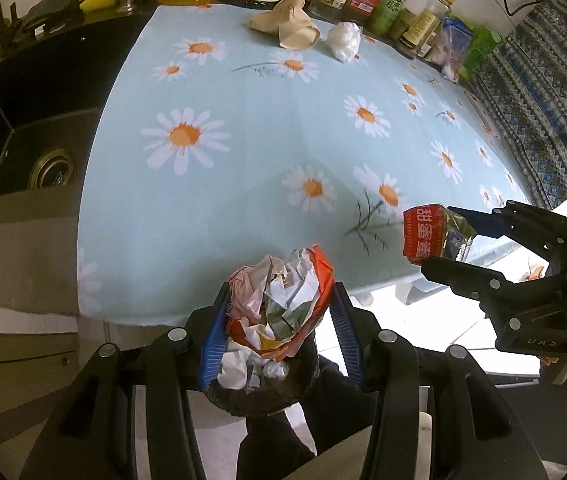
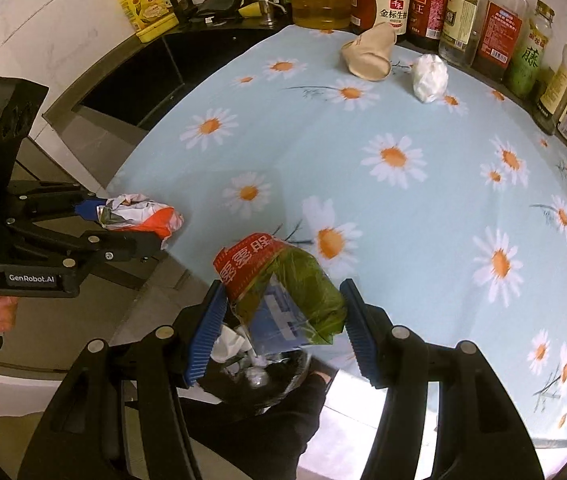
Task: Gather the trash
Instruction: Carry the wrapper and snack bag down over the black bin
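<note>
Two grippers over tabletop (image 1: 243,92) edge, bin (image 1: 259,396) below. Left gripper (image 1: 279,316) jaws clamp crumpled orange-white wrapper (image 1: 283,304). Right gripper (image 2: 283,320) jaws clamp red-green packet (image 2: 283,284). Beige cup (image 2: 369,56), white wad (image 2: 429,76) at 12 o'clock, near bottles (image 2: 459,12).

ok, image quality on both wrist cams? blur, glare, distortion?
Left wrist: heavy fisheye bend of the tablecloth, black vignette corners, sink dim, no evident motion blur. Right wrist: same curvature, bottles bowed along the rim, light sheen on the wall tiles.
</note>
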`<state>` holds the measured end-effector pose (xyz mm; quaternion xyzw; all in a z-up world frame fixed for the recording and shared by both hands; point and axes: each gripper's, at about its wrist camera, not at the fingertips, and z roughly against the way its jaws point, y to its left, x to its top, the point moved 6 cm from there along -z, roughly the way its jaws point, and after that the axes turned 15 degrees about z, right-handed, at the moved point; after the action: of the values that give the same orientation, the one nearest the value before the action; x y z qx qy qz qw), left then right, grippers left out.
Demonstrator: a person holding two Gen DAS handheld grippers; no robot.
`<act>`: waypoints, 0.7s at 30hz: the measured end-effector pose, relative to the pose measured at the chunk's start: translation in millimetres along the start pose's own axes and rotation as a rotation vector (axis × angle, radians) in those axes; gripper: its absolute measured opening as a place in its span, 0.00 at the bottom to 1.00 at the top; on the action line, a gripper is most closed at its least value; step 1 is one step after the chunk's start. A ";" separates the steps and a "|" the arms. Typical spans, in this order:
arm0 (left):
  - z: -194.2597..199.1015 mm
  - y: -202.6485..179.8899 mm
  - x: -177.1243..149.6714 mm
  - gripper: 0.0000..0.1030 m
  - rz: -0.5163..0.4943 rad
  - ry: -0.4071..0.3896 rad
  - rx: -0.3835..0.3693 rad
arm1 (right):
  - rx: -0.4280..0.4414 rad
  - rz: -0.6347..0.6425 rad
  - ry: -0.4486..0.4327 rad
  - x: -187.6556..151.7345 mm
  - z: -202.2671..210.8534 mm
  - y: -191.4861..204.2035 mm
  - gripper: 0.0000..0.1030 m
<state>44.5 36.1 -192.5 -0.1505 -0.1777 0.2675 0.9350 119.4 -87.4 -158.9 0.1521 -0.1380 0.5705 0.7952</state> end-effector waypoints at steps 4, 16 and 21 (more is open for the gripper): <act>3.9 1.3 -12.3 0.45 -0.011 0.008 -0.008 | 0.009 -0.008 -0.001 -6.0 -0.1 10.9 0.57; -4.9 14.7 -48.3 0.45 0.012 0.063 -0.027 | 0.061 -0.032 0.020 -36.2 -14.4 38.6 0.57; -15.6 22.4 -62.0 0.45 0.025 0.095 -0.019 | 0.079 -0.043 0.029 -48.1 -22.7 48.5 0.57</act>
<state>-8.3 17.1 -230.5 -0.1743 -0.1338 0.2701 0.9374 59.5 -105.4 -194.6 0.1780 -0.1007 0.5603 0.8026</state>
